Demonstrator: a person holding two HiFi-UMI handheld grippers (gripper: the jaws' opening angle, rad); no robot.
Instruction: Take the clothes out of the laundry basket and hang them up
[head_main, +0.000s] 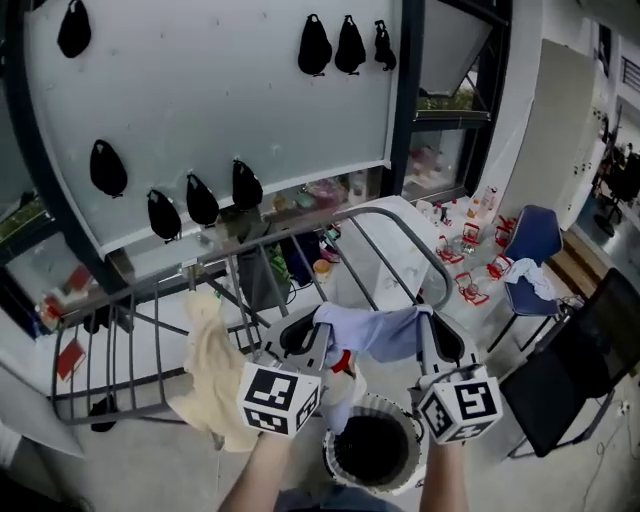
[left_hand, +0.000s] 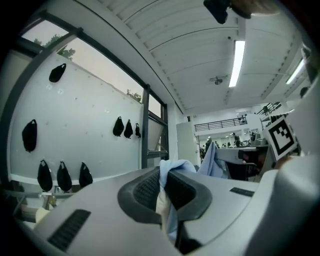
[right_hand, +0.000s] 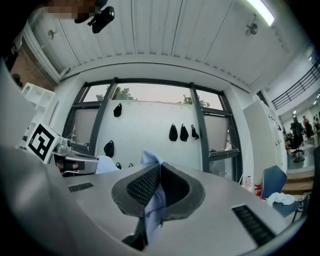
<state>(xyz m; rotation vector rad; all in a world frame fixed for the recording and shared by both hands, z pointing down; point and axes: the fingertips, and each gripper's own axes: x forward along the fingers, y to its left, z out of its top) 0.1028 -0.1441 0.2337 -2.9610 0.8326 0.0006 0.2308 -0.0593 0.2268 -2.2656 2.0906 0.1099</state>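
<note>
Head view looks down on our two grippers held side by side, with a pale blue garment (head_main: 375, 332) stretched between them. Our left gripper (head_main: 303, 338) has one end of the cloth and our right gripper (head_main: 441, 345) has the other. A fold of the garment hangs down from the left end. The cloth is in the air above the laundry basket (head_main: 412, 462), a round white perforated tub with a dark inside, which stands nearest to us, low in the middle of the scene.

Left gripper view shows us that gripper's jaws closed tight on the blue fabric. The cloth bunches up above the pads (left_hand: 145, 187) and runs down through the slit between them. Right gripper view shows the same on the other side, with the jaws pressed together on a pinch of blue cloth that pokes out above them and trails below.

Beyond the garment stands a grey metal drying rack (head_main: 398, 232), whose curved top rail arcs over on the far side of the grippers. A cream cloth (head_main: 212, 375) hangs over the rack's left part, to the left of our left gripper. Farther off, a white wall panel (head_main: 200, 110) carries several black pouches (head_main: 315, 45) on hooks. On the right there is a blue chair (head_main: 532, 238) with white cloth on its seat, and nearer to us a black chair (head_main: 575, 375).
</note>
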